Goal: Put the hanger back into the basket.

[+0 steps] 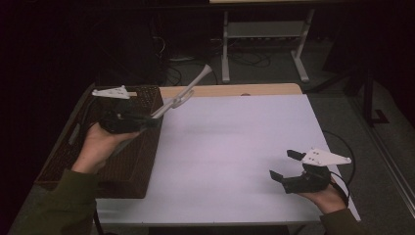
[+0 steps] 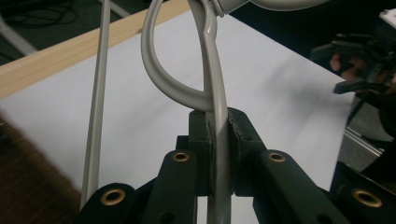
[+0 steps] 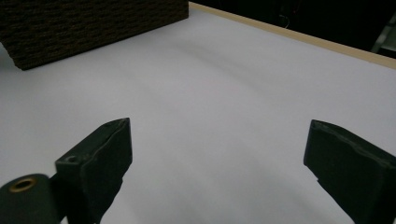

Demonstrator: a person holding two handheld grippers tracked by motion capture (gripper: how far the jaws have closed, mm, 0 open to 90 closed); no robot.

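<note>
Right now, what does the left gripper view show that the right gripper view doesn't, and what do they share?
Left gripper view: its tool shut on a pale grey utensil with a looped handle, and the other hand farther off. Right gripper view: its tool wide open, holding nothing, and a dark woven basket. Both: the white table with its wooden edge.

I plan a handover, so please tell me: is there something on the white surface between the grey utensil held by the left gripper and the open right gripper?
Nothing visible. The left gripper holds the grey utensil above the basket's edge; the white tabletop between it and the right gripper lies bare.
</note>
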